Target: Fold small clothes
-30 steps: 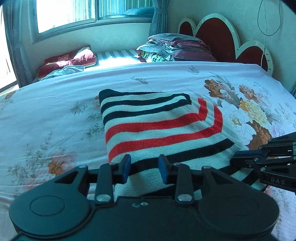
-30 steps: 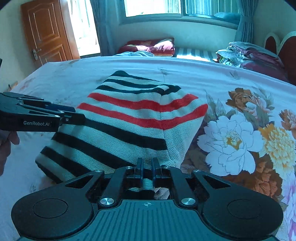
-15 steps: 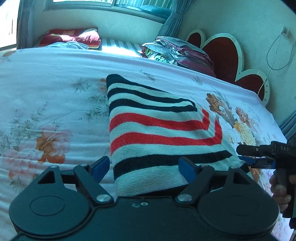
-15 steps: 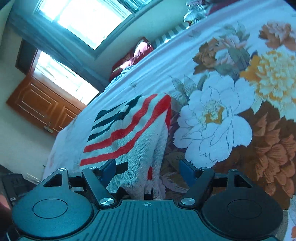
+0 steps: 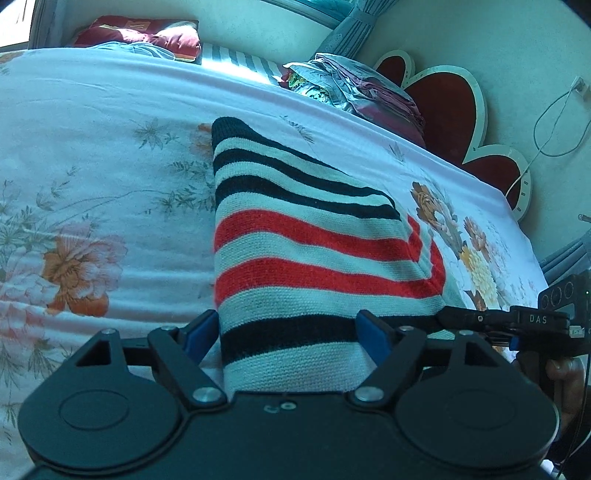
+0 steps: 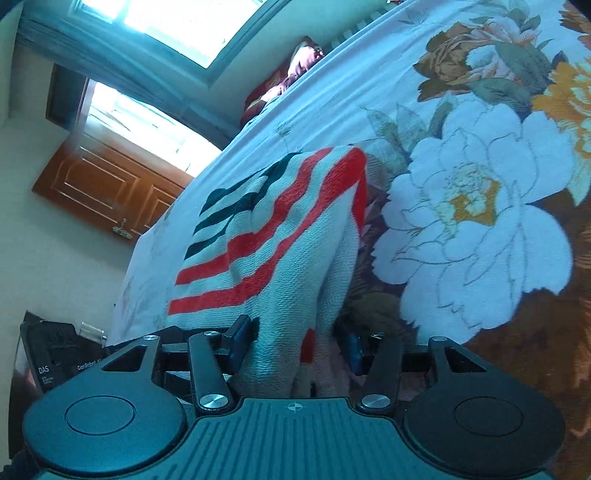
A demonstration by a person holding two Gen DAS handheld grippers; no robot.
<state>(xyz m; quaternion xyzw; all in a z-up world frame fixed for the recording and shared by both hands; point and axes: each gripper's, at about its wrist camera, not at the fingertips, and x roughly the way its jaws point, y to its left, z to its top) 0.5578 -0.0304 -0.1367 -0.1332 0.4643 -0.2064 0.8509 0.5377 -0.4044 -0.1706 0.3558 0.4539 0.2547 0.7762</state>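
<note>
A small knitted garment [image 5: 306, 258] with white, black and red stripes lies folded on the flowered bedsheet [image 5: 92, 184]. My left gripper [image 5: 284, 332] is open, its blue pads standing either side of the garment's near hem. The right gripper [image 5: 480, 317] shows in the left wrist view at the garment's right near corner. In the right wrist view the right gripper [image 6: 295, 343] is tilted, its jaws partly apart with the garment's edge [image 6: 288, 258] bunched between them; it is closing on the cloth but I cannot see a firm grip.
A stack of folded clothes [image 5: 354, 88] sits by the red and white headboard [image 5: 454, 110]. A red pillow [image 5: 147, 35] lies under the window. A wooden door [image 6: 107, 184] is at the left. A cable [image 5: 554, 122] hangs on the wall.
Both grippers opened from shut or near shut. The left moved closer over the hem. The right tilted and is now narrowing again around the garment's edge.
</note>
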